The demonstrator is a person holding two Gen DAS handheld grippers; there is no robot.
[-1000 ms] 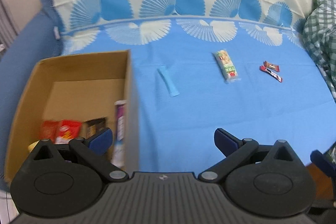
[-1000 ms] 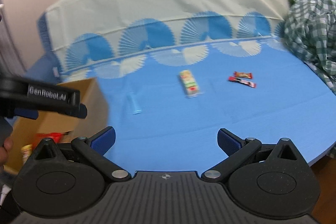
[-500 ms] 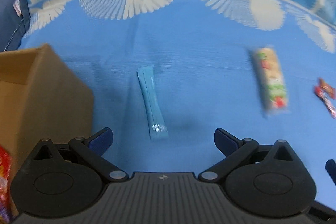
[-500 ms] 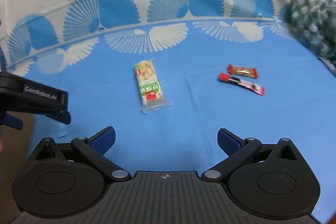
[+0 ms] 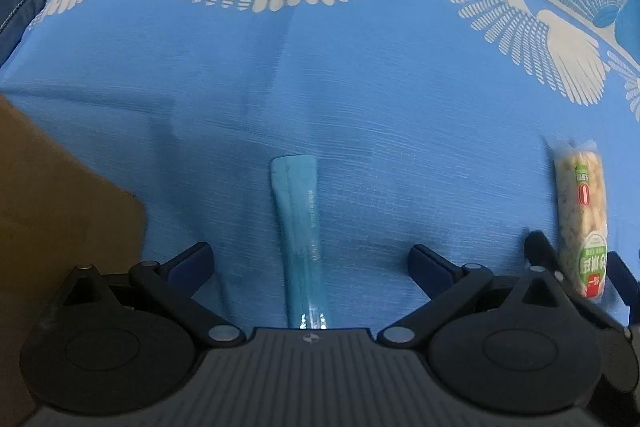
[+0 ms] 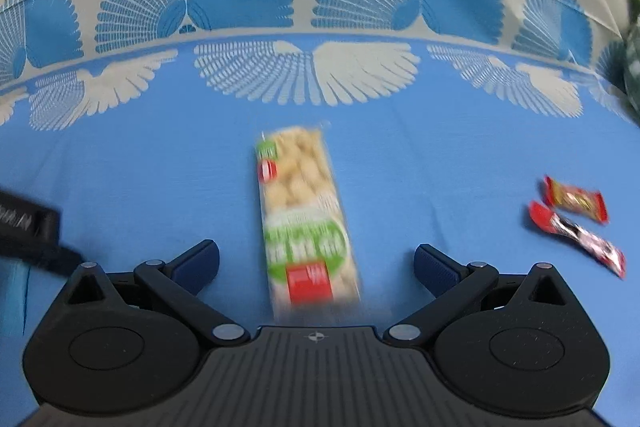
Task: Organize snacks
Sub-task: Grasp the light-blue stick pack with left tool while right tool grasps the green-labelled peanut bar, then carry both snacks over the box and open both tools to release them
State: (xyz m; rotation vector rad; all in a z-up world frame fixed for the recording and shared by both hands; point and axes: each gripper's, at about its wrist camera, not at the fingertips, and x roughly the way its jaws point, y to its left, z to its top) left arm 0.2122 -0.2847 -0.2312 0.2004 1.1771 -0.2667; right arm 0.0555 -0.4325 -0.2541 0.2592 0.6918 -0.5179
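A light blue stick packet (image 5: 300, 239) lies lengthwise on the blue cloth, between the open jaws of my left gripper (image 5: 310, 259). A long green-and-cream cracker pack (image 6: 306, 223) lies between the open jaws of my right gripper (image 6: 316, 261); it also shows in the left wrist view (image 5: 582, 219), at the right. Two small red candy wrappers (image 6: 576, 223) lie to the right of the right gripper. Both grippers are low over the cloth and empty.
The cardboard box (image 5: 60, 207) stands at the left of the left gripper. The other gripper's body (image 6: 28, 231) shows at the left edge of the right wrist view. A green checked cloth (image 6: 632, 47) lies at the far right.
Both grippers have moved forward and down. The blue stick packet now sits between the left jaws, and the cracker pack between the right jaws. The box has slid out to the left edge.
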